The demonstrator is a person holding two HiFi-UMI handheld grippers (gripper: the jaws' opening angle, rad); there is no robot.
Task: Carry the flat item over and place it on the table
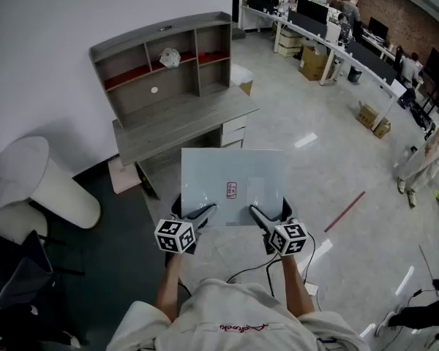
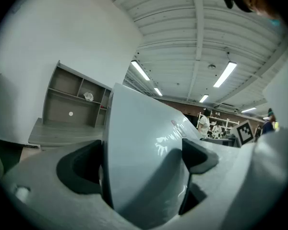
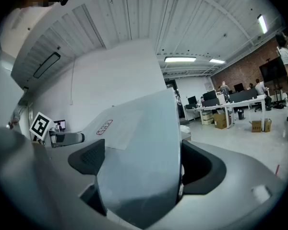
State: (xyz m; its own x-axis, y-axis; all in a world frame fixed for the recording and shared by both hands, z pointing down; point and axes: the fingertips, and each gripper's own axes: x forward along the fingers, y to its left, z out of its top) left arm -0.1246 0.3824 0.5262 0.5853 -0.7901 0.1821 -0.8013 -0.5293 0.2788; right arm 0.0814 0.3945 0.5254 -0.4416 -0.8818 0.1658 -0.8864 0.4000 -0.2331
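The grey surface (image 1: 183,123) ahead shows a bare top, open from the front and the right. At its back the shelf unit (image 1: 161,61) rises against the white wall (image 1: 58,13) and closes that side. To the left, a pale rounded chair (image 1: 40,189) and a dark chair (image 1: 22,284) crowd the floor, and a cardboard box (image 1: 123,175) sits by the surface's left end. The flat panel (image 1: 233,181), clamped at its near edge by the left hand-held gripper (image 1: 197,214) and the right hand-held gripper (image 1: 267,214), spans the approach. Rightward the floor (image 1: 300,101) runs wide, crossed by a red stick (image 1: 344,212). Cables (image 1: 252,270) lie at the person's feet.
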